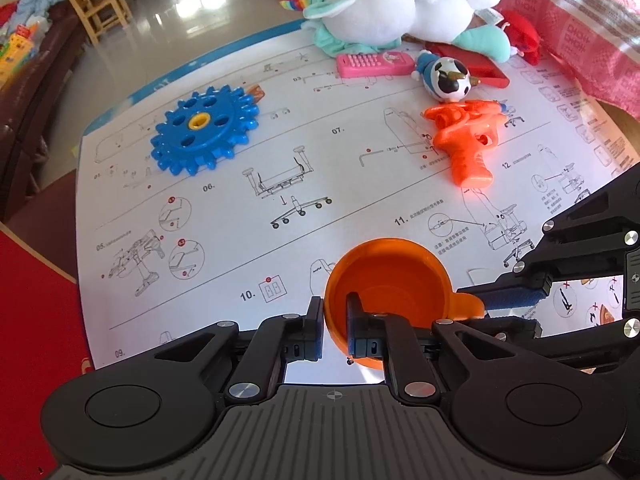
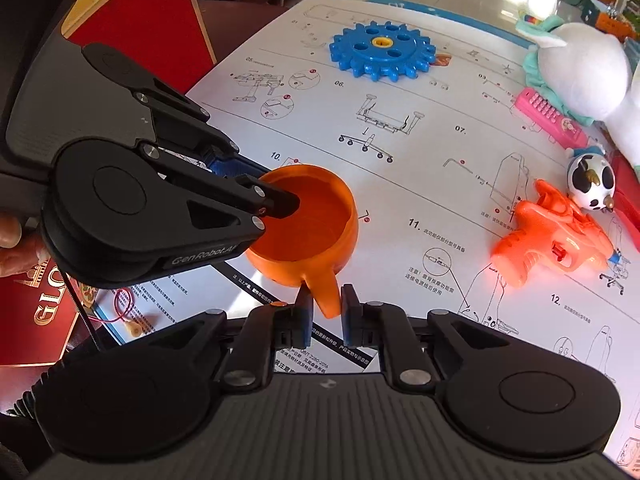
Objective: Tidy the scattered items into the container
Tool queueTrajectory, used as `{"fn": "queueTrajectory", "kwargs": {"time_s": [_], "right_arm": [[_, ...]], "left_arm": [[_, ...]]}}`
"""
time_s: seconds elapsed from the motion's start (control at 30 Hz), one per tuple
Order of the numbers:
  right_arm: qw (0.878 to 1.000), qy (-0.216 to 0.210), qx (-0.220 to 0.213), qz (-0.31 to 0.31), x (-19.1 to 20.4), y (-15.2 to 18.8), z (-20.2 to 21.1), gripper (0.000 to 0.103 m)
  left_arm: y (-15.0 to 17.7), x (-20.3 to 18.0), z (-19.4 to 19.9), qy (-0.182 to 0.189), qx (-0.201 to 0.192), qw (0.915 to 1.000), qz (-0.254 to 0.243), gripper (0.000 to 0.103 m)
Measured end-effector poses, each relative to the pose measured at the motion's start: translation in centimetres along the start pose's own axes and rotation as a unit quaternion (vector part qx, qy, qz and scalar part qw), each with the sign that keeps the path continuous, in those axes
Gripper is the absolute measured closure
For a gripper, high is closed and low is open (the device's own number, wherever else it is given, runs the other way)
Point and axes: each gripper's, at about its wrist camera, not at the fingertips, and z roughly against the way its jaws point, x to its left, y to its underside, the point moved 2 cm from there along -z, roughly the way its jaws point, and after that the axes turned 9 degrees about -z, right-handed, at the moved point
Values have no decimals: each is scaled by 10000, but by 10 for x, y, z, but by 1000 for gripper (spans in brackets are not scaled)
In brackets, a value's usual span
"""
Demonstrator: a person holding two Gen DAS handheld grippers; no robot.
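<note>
An orange plastic cup (image 1: 388,280) stands on a printed instruction sheet (image 1: 280,220) in front of both cameras. My left gripper (image 1: 334,308) is shut on the cup's near wall, one finger inside and one outside the rim. My right gripper (image 2: 326,300) is shut on the cup's handle (image 2: 326,292), which sticks out toward it. In the right wrist view the left gripper (image 2: 272,186) reaches into the cup (image 2: 316,224) from the left. In the left wrist view the right gripper (image 1: 486,309) comes in from the right.
Scattered on the sheet are a blue gear (image 1: 204,130), an orange water pistol (image 1: 466,136), a cow-patterned toy (image 1: 446,78), a pink toy phone (image 1: 372,64) and a white plush unicorn (image 1: 400,4). A red box (image 2: 152,20) stands beyond the sheet's left edge. Pink cloth (image 1: 580,32) lies far right.
</note>
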Motion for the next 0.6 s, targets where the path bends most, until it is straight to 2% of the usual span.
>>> {"fn": "queueTrajectory", "kwargs": {"time_s": [0.4, 0.6], "right_arm": [[9993, 144, -235, 261, 20, 4, 32, 87], [9979, 224, -441, 411, 31, 2, 54, 87]], "left_arm": [[9, -3, 37, -85, -254, 9996, 100, 99], [9, -2, 64, -184, -505, 9984, 149, 99]]}}
